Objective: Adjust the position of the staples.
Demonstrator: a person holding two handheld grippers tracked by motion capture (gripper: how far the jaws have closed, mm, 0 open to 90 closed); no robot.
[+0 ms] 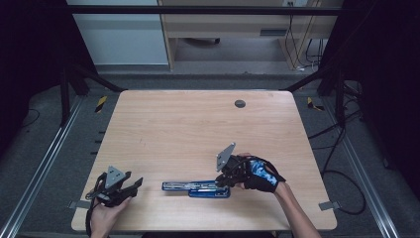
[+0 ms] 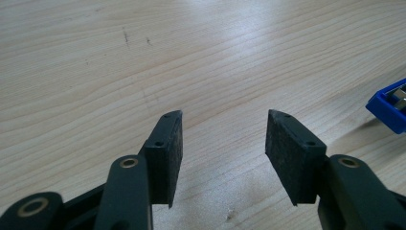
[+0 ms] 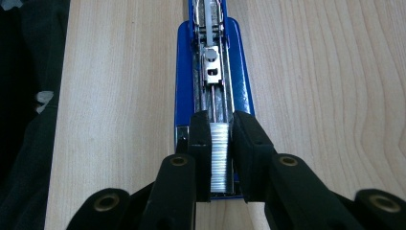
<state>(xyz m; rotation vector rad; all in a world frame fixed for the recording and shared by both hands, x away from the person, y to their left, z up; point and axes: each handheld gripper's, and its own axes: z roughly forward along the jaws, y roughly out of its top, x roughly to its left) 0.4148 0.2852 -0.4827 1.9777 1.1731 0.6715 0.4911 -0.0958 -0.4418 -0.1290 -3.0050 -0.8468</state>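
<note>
1. Pale wood grain ran across the table (image 1: 198, 124), which stood in a dim, rail-fenced bay with cables trailing over grey flooring at either side.

2. Nearest the camera, at the table's front left corner, the left gripper (image 1: 130, 186) rested in the person's bare hand, its jaws standing wide apart with nothing between them; its own view showed only bare board beyond the pads and a blue corner of the stapler (image 2: 390, 108) off to one side.

3. Just beyond the front edge, a little right of centre, the stapler (image 1: 195, 187) lay swung open and flat along the table, its metal staple channel facing up.

4. At the stapler's right end, the right gripper (image 1: 222, 181), carried by a gloved hand, was closed on a strip of staples (image 3: 219, 155), a pad pressed to each side of the silver block directly over the open channel.

5. Loading appeared to be the step in hand. Done well, it would call for keeping the strip level and lined up with the channel's length, lowering it straight between the rails, and loosening the pinch only once the staples sat fully down, since a tilted strip could jam or break apart.

6. Farther back, a small dark grommet (image 1: 239, 103) marked the table's far edge.
</note>
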